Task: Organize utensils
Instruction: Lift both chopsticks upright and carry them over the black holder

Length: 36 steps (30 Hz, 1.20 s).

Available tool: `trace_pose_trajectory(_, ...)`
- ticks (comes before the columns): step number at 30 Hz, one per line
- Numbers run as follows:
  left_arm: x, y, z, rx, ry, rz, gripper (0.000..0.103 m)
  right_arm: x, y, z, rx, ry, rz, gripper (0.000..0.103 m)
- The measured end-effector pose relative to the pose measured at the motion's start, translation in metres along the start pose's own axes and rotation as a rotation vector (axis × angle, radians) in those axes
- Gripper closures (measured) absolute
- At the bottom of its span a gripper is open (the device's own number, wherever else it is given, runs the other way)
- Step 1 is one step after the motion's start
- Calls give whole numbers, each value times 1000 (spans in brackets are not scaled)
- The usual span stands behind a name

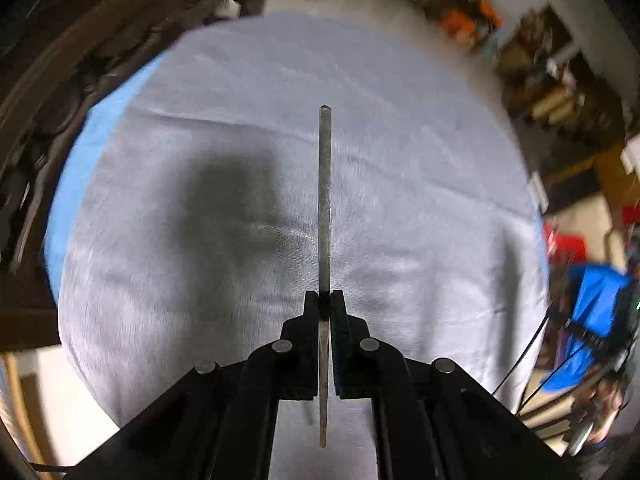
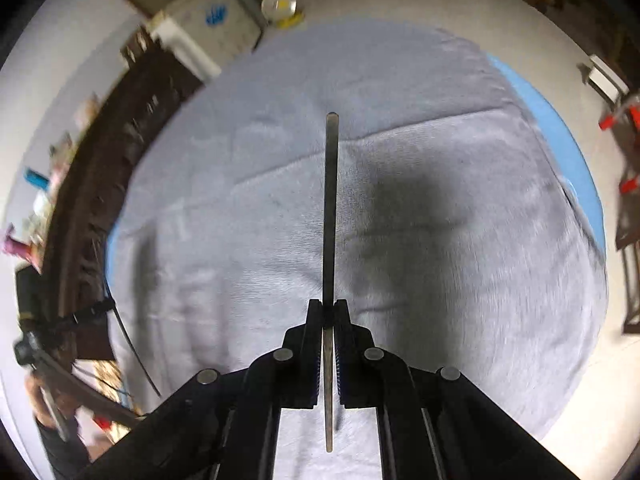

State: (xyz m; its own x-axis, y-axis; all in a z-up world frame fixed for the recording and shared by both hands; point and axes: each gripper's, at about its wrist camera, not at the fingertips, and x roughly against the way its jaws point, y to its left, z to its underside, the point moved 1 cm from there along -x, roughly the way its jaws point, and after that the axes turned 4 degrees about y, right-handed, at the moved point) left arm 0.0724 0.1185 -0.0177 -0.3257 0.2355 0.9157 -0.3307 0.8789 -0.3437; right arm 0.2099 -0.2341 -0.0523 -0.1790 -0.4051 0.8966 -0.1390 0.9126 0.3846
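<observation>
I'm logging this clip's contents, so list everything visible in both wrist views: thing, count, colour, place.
Utensil in left tongs: one, grey metal, seen edge-on, pointing forward over the cloth; type cannot be told.
Utensil in right tongs: one, grey metal, edge-on, pointing forward over the cloth; type cannot be told.
Cloth: one, pale grey, creased, spread over the table.
Blue cover: one, light blue, showing at the cloth's edge.
Room clutter: blurred, beyond the table edges.
Left tongs: one, black, shut on its utensil.
Right tongs: one, black, shut on its utensil.
</observation>
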Motion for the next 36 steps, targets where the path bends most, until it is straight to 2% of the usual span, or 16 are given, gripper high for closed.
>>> trace_pose_trajectory(3, 23, 15, 18, 52, -103, 21, 98, 24, -1, 23, -39, -86, -57, 97)
trace_pose_trajectory(5, 34, 11, 29, 74, -159, 31, 98, 37, -1, 32, -63, -133, -87, 97)
trace_pose_trajectory(7, 44, 12, 33, 84, -214, 18, 98, 49, -4, 44, -78, -172, -103, 97)
trace_pose_trajectory(9, 39, 15, 20, 94, -259, 17, 98, 63, -6, 54, -90, -208, -128, 97)
trace_pose_trajectory(18, 78, 4, 53, 91, -430, -16, 98, 94, 8, 87, -76, -300, -179, 97)
trace_pose_trajectory(25, 80, -13, 65, 60, -471, -27, 98, 102, 22, 103, -69, -340, -203, 97)
trace_pose_trajectory(36, 82, -23, 72, 42, -495, -10, 98, 110, 33, 119, -64, -387, -240, 97)
